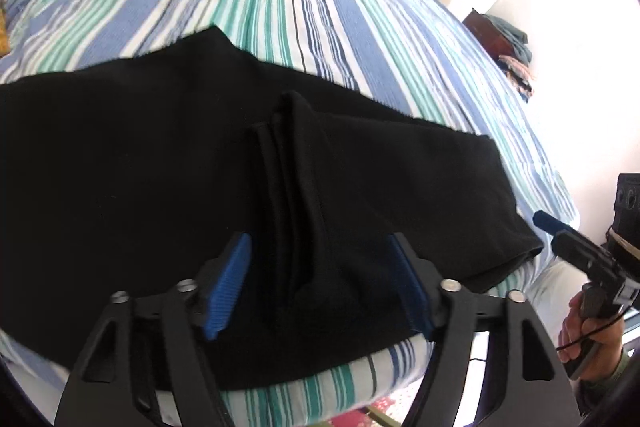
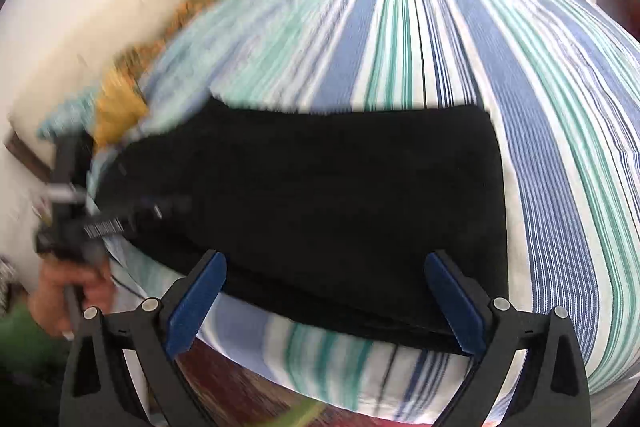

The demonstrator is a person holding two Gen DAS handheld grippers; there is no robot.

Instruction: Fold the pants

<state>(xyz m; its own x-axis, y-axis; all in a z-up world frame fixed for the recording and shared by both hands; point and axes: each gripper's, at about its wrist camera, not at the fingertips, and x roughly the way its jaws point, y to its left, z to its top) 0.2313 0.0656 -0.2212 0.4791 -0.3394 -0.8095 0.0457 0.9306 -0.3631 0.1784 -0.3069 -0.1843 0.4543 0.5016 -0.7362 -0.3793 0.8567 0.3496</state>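
The bed [image 2: 460, 39], under a blue, teal and white striped cover, fills both views and carries the work; the black pants [image 2: 320, 195] lie across its near part, close to the near edge, which drops to a reddish patterned floor. To judge from their shape, the pants are already folded into a squat, thick band with several layers: the right wrist view shows a squared-off end and a straight far edge, and the left wrist view shows a raised ridge of stacked seams running up the middle. What seems left is at most one more fold or a tidying of that ridge and the bundle's slightly drooping corner near the bed edge. Beyond the pants the cover is bare and broad, so there is ample room to slide or flip the bundle away from the edge; toward the person there is little margin before cloth would slip off. The left hand-held gripper [image 1: 318, 287] stands with jaws apart astride the ridge, pads clear of the cloth, holding nothing. The right hand-held gripper [image 2: 326, 301] is spread wide and empty over the near edge of the pants.
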